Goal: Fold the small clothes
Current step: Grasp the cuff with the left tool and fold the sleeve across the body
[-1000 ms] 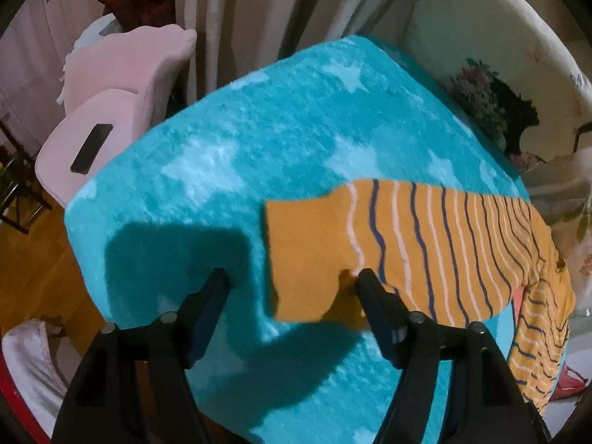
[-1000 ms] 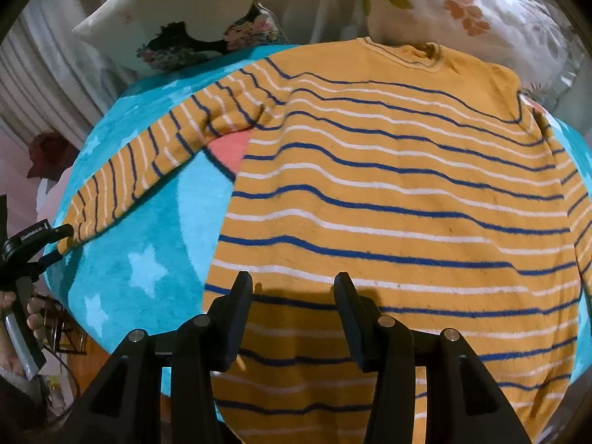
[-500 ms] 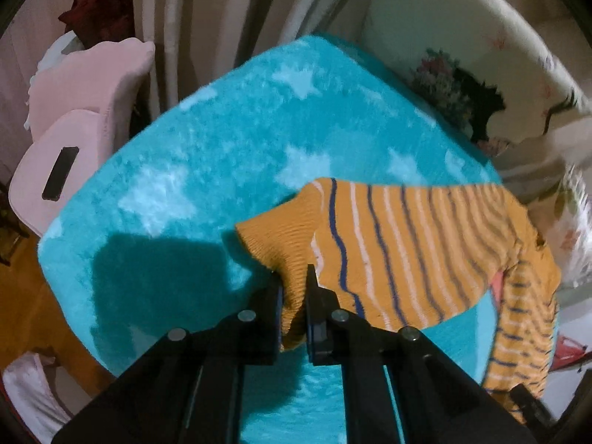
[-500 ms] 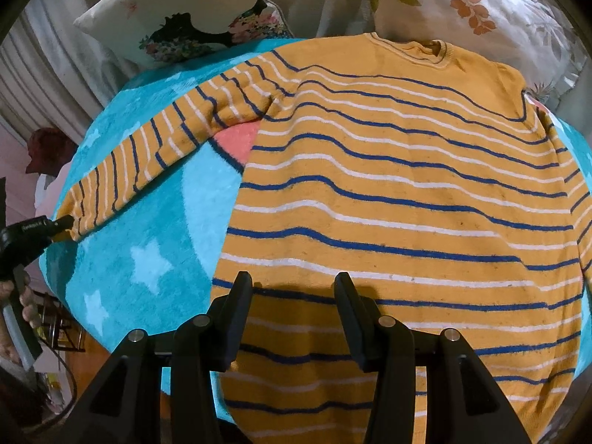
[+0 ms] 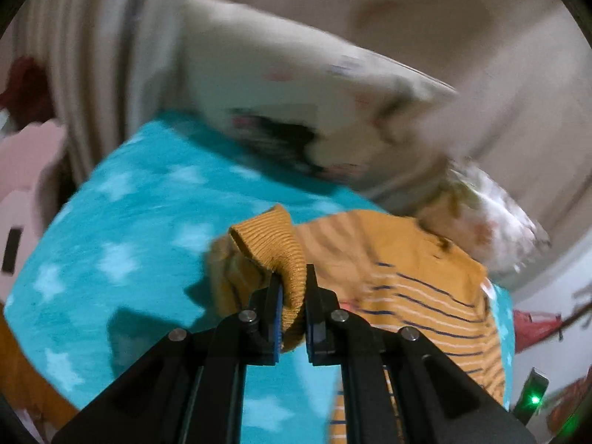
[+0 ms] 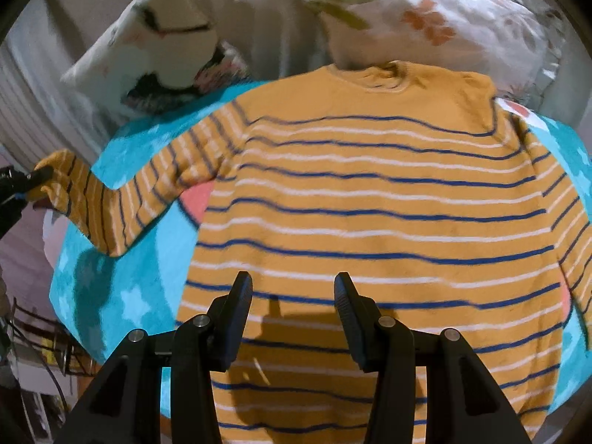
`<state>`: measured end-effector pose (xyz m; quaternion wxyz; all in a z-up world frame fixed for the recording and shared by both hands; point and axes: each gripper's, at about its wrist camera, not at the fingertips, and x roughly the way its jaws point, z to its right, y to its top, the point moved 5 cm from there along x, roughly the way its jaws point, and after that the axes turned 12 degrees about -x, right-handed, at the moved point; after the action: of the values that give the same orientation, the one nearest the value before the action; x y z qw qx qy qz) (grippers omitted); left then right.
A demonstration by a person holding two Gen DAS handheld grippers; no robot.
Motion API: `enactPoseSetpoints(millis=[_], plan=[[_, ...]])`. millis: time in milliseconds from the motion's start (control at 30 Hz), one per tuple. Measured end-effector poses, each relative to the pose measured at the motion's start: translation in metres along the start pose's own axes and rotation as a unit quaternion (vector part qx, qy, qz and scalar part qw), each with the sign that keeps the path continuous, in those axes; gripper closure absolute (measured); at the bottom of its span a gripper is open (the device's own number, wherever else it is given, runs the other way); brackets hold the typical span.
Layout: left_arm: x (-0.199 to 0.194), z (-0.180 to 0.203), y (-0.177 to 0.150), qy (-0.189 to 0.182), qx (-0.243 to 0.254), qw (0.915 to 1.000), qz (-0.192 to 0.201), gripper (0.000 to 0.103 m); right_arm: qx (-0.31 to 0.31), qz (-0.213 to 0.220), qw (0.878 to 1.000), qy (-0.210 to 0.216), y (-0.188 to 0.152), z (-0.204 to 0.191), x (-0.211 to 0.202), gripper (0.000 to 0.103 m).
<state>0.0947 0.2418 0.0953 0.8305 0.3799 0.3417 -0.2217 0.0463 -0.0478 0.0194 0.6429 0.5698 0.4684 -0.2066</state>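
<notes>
An orange sweater (image 6: 370, 199) with blue and white stripes lies flat on a teal star-print blanket (image 6: 122, 296). My left gripper (image 5: 293, 288) is shut on the sweater's ribbed sleeve cuff (image 5: 275, 236) and holds it lifted off the blanket; the sleeve (image 6: 122, 199) hangs raised at the left of the right wrist view, where the left gripper (image 6: 22, 181) also shows. My right gripper (image 6: 293, 288) is open and empty, hovering just above the sweater's lower hem area.
Floral pillows (image 6: 425, 14) and a white printed cushion (image 6: 155, 55) lie behind the sweater's collar. A pink chair (image 5: 22, 170) stands left of the bed, with curtains (image 5: 92, 55) behind. The blanket edge drops off at the left.
My left gripper closed on the sleeve cuff, then lifted it and swung it toward the sweater body. The right gripper stayed open and nearly still.
</notes>
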Motion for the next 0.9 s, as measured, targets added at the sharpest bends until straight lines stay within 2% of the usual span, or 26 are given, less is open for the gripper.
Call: enactPoseSetpoints(millis=[200,367,433,500,567,600,633,700,833,900], plan=[[0.038,0.114,-0.046,-0.050,0.058,0.9960,-0.046,0.094,0.043,0.013,0.999,-0.013,-0.026,0.064,-0.024,0.053],[0.077,0.203,-0.112,-0.093,0.113,0.9843,-0.098,0.094,0.080,0.016,0.996,-0.042,-0.061,0.123,-0.050,0.053],[0.098,0.230,-0.141,-0.106,0.130,0.9774,-0.129,0.094,0.092,0.017,0.994,-0.057,-0.074,0.145,-0.061,0.053],[0.117,0.246,-0.160,-0.103,0.141,0.9718,-0.159,0.091,0.102,0.018,0.992,-0.066,-0.083,0.164,-0.068,0.053],[0.126,0.252,-0.177,-0.107,0.141,0.9671,-0.182,0.089,0.107,0.019,0.992,-0.071,-0.087,0.179,-0.073,0.053],[0.124,0.251,-0.181,-0.114,0.134,0.9658,-0.190,0.082,0.106,0.021,0.992,-0.071,-0.088,0.183,-0.075,0.053],[0.120,0.248,-0.181,-0.118,0.129,0.9655,-0.193,0.065,0.104,0.022,0.992,-0.071,-0.087,0.188,-0.076,0.053],[0.105,0.234,-0.177,-0.119,0.113,0.9689,-0.185,0.048,0.100,0.027,0.992,-0.066,-0.082,0.192,-0.076,0.053],[0.081,0.188,-0.153,-0.056,0.093,0.9827,-0.151,0.046,0.090,0.038,0.995,-0.031,-0.063,0.189,-0.066,0.053],[0.071,0.162,-0.144,-0.022,0.084,0.9875,-0.131,0.046,0.086,0.040,0.995,-0.008,-0.047,0.184,-0.051,0.047]])
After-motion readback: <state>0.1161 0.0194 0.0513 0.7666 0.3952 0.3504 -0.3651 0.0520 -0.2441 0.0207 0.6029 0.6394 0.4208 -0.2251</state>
